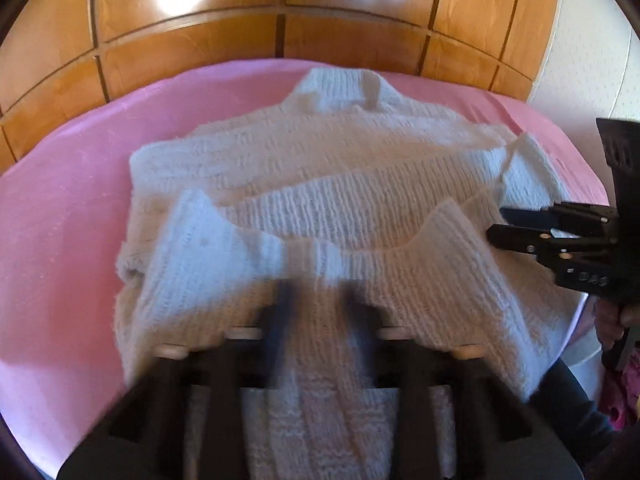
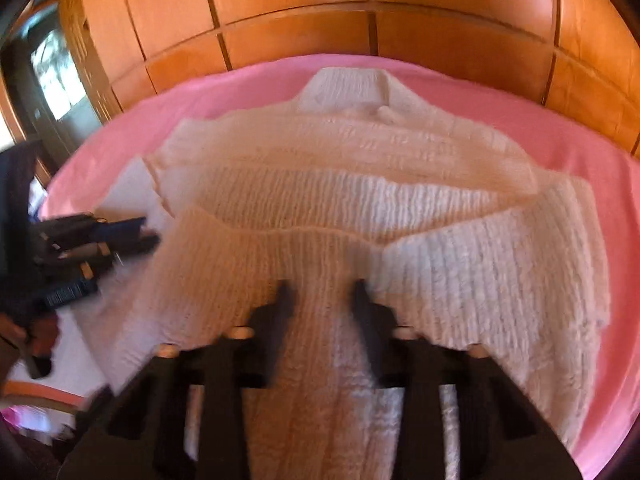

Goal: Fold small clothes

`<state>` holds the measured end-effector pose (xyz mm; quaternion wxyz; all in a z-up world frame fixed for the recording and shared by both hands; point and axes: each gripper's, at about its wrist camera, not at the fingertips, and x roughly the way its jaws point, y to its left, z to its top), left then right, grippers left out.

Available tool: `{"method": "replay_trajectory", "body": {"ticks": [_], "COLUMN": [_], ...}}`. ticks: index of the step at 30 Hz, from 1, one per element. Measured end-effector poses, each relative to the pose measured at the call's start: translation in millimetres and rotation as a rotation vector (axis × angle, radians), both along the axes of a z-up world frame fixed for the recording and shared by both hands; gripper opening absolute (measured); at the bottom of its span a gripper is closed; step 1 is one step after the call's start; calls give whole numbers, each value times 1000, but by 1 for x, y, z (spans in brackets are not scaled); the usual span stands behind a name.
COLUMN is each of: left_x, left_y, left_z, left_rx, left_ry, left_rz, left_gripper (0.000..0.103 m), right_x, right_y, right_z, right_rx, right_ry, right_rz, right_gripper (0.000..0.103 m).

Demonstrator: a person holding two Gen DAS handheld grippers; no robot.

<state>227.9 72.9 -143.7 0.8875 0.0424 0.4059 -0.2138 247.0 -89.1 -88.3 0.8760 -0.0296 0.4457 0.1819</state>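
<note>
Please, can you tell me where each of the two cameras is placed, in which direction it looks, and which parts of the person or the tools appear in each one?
Left wrist view: sits on the left tongs, looks down and forward over the white knitted sweater on the pink sheet; the right tongs and a hand show at right.
Right wrist view: sits on the right tongs, faces the same way; the left tongs show at left.
Shared: sweater, pink sheet, wooden panels behind.
</note>
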Motion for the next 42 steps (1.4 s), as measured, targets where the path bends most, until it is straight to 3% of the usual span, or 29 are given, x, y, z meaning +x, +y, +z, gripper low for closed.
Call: {"method": "replay_trajectory", "body": {"ticks": [1,9,13,16,17,21,23,24,25,26,27,32,34,38,42], "left_x": [-3,-17,6,36,42,41,38,36,33,28,26,13,9,18,30], "left_y": [4,33,25,14,13,7,9,12,16,22,25,38,41,44,36], "left_z": [2,55,48,10,-3,-6,3,7,11,18,21,31,32,23,5], "left_rx": [-20,-219,-175,-64,-60,-16,-23,-40,-58,-63,-55,54,81,110,151], "left_ry": [-9,-165,-168,-63,-20,-55,-31,-28,-32,-52,-69,-145,-167,-129,-68], "left_rz": [8,85,143,207,209,216,208,202,199,210,224,262,253,212,143], "left_gripper": [5,4,4,4,5,6,10,22,39,48,55,56,79,81,81], "right_x": [-1,-14,2,20,24,15,14,13,12,9,5,-4,-9,-11,3], "right_y": [0,-20,-21,-19,-17,-19,-21,-23,-26,-30,-32,-41,-48,-70,-91], "right_z": [2,55,46,17,5,-2,0,2,5,10,12,24,32,45,42], "right_rx": [2,80,78,39,34,27,41,60,89,129,132,109,104,60,1], "right_ry": [-7,-132,-133,-88,-77,-111,-95,-86,-77,-71,-76,-98,-119,-163,-145], "right_rz": [2,-49,-90,-129,-142,-150,-143,-135,-126,-121,-123,-125,-130,-178,-204], "right_gripper": [5,4,4,6,7,12,21,27,51,62,62,65,72,92,100]}}
